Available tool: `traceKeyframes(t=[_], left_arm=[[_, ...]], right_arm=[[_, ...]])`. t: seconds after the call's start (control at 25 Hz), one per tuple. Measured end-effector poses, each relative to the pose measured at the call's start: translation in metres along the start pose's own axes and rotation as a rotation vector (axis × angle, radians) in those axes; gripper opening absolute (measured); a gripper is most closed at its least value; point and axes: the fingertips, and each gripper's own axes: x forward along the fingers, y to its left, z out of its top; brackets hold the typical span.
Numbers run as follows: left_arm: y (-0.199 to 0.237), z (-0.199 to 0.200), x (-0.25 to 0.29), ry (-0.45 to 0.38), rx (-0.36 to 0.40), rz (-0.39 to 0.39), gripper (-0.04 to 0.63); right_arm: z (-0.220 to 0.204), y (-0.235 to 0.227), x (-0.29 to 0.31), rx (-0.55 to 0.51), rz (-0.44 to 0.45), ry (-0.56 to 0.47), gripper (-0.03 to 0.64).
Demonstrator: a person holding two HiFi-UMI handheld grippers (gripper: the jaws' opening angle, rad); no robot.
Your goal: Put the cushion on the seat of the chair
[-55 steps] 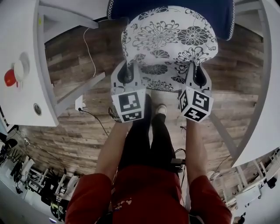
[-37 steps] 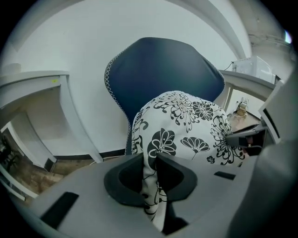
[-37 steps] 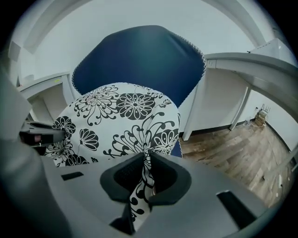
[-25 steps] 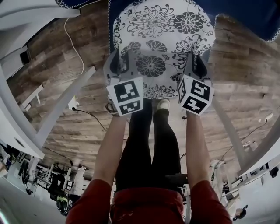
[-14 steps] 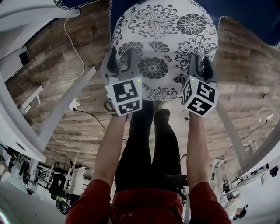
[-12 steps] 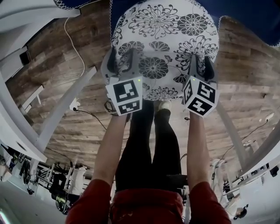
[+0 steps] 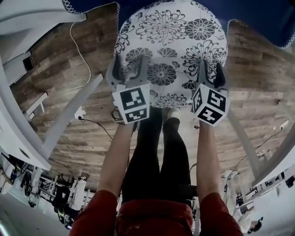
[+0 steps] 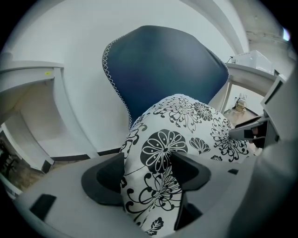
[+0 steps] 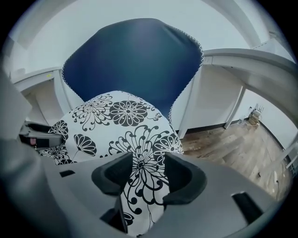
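The round white cushion [image 7: 170,41] with black flowers lies on the seat of the dark blue chair [image 7: 258,14], its near edge toward me. My left gripper [image 7: 129,69] sits at the cushion's near left edge and my right gripper [image 7: 208,71] at its near right edge. In the left gripper view the jaws of the left gripper [image 8: 148,167] stand apart, and the puffed cushion edge [image 8: 186,121] fills the gap. The right gripper [image 9: 149,172] is likewise open around the cushion [image 9: 116,121]. Behind rises the chair's blue backrest [image 8: 163,69] [image 9: 135,60].
White desk legs [image 7: 69,115] slant across the wooden floor [image 7: 258,92] on the left, and another leg [image 7: 239,133] on the right. A white cable [image 7: 76,50] and plug lie on the floor at the left. The person's legs [image 7: 156,147] stand just below the cushion.
Both grippers' jaws have parted: the cushion edge, earlier pinched thin, now bulges between them. The cushion and grippers moved forward over the chair seat.
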Motion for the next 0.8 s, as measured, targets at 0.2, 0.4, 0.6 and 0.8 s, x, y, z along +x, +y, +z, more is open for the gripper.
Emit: traceKeyframes(t=[0.2,0.4,0.6,0.8], left_arm=[[0.001,0.001,-0.005,-0.005,-0.003,0.012,0.313],[0.002,0.004,-0.01,-0.025,-0.004,0.016,0.328],[-0.001,0.005,-0.016,-0.027,-0.024,0.008,0.339],[-0.004,0.013,-0.029,-0.043,-0.028,0.001,0.339]], right_arm=[[-0.004,0.001,-0.002,0.007,0.018,0.013,0.21],[-0.006,0.003,-0.006,0.003,0.025,0.003,0.21],[-0.002,0.003,-0.013,0.004,0.029,-0.014,0.21],[0.011,0.006,-0.024,0.004,0.037,-0.039,0.21]])
